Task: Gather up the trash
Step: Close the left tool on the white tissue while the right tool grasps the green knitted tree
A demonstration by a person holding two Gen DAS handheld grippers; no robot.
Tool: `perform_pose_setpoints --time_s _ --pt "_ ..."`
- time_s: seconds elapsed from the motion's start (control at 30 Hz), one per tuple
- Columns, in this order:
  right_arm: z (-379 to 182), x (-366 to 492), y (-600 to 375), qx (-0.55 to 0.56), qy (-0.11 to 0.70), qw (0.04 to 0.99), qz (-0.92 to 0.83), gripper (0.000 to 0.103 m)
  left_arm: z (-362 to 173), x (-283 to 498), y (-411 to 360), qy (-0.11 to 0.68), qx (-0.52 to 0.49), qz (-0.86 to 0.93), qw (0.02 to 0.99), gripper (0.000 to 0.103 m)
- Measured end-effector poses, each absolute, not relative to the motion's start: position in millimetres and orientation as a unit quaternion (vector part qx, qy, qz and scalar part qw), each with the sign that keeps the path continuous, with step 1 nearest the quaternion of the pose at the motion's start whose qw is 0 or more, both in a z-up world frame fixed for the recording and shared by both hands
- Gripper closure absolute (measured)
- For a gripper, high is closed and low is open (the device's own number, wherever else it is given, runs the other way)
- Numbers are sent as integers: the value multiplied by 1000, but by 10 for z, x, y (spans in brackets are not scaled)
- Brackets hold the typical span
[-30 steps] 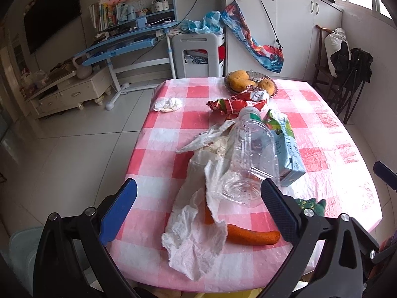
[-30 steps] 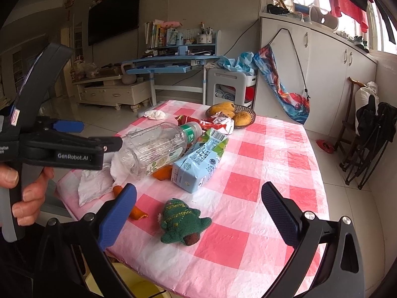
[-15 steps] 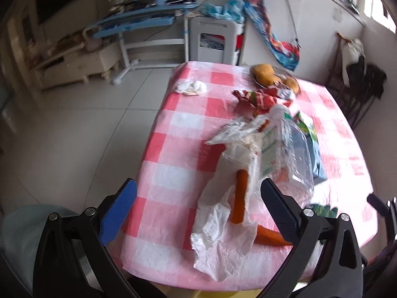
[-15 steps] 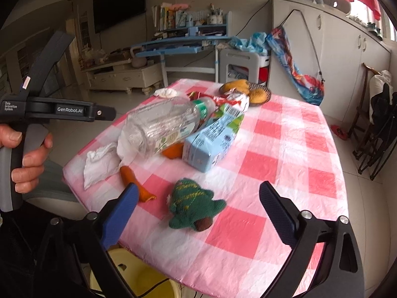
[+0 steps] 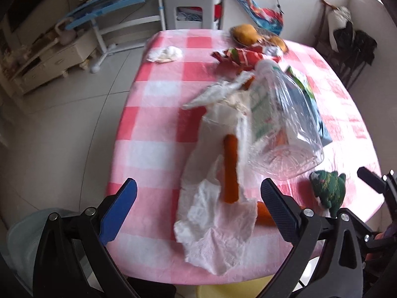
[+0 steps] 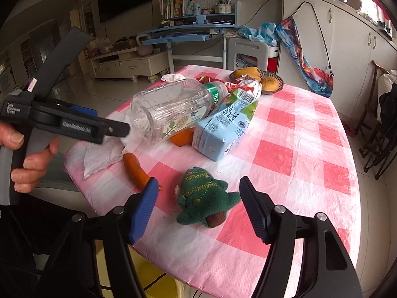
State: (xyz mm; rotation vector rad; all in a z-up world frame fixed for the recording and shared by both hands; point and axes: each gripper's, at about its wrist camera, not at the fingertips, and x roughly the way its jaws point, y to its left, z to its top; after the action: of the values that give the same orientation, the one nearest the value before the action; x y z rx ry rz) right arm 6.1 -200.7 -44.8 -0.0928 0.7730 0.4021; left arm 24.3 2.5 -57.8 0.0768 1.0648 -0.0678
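Together, our two views split the pink checked table (image 6: pixel 292 129): from the right wrist we see our right gripper (image 6: pixel 198 200) closing, its jaws partly apart either side of the green knitted tree (image 6: pixel 204 198) and, as far as we can tell, not yet pressing it, while the left gripper (image 6: pixel 111 129) juts in beside the clear plastic bottle (image 6: pixel 171 110) and blue carton (image 6: pixel 224 129). Only the blurred left wrist view shows our left gripper (image 5: pixel 198 207) spread wide and empty over the crumpled white tissue (image 5: pixel 218 226) and orange sausage (image 5: pixel 231 168) at the table's near edge.
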Motion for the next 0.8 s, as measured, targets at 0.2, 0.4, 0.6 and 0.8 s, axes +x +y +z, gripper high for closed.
perform_pose_setpoints --time_s 0.2,0.4,0.6,0.8 --pt "-462 94 -2017 -39 377 905 193 38 -728 388 -11 511 61 5 858 10" --pt "-525 141 -2008 -34 391 899 194 56 -793 442 -8 525 38 -21 850 78" --pt "-572 150 -2028 -32 401 894 197 73 -412 334 161 469 -9 -8 883 88" --pt "-558 152 -2026 -27 397 894 204 89 -100 203 469 401 -86 16 912 88"
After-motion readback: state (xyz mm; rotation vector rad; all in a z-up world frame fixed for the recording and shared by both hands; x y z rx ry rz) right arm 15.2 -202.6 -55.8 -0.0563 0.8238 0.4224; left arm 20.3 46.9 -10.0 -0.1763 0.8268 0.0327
